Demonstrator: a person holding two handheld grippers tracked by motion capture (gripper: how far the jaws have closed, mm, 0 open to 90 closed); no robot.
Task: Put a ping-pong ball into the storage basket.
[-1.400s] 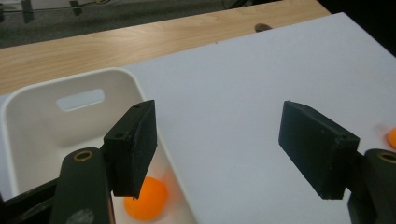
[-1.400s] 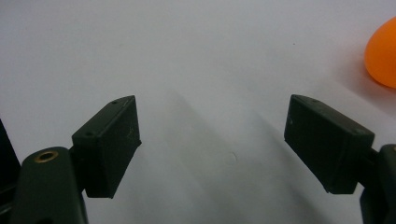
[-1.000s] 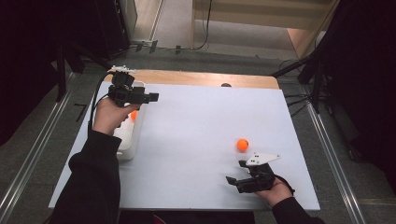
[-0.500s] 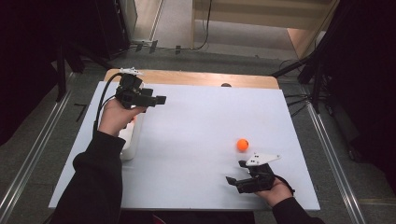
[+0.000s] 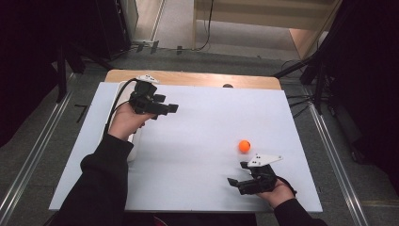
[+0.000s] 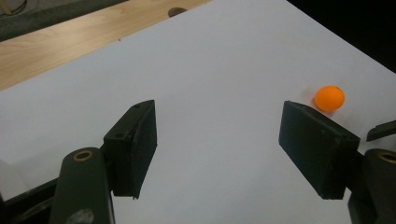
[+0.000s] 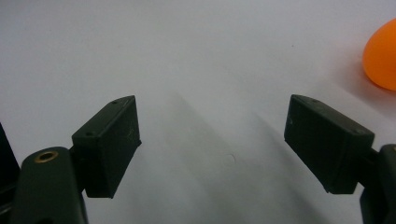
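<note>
An orange ball point(image 5: 243, 146) lies on the white tabletop point(image 5: 202, 127), right of the middle. My left gripper point(image 5: 165, 107) hovers over the far left part of the table, pointing right, with its jaws open and nothing between them. In the left gripper view point(image 6: 219, 126) the ball point(image 6: 329, 98) lies far off beyond the right jaw. My right gripper point(image 5: 239, 173) rests near the front right edge, just in front of the ball, jaws open and empty. In the right gripper view point(image 7: 212, 121) the ball point(image 7: 383, 56) peeks in at the right edge.
A white oblong tray point(image 5: 134, 143) lies along the table's left side, mostly hidden under the left forearm. A bare wooden strip point(image 5: 197, 79) runs along the far edge. Dark stands and rails surround the table.
The left hand has moved to the right, away from the white tray and out over the table, jaws unchanged. The right gripper and the ball have stayed put.
</note>
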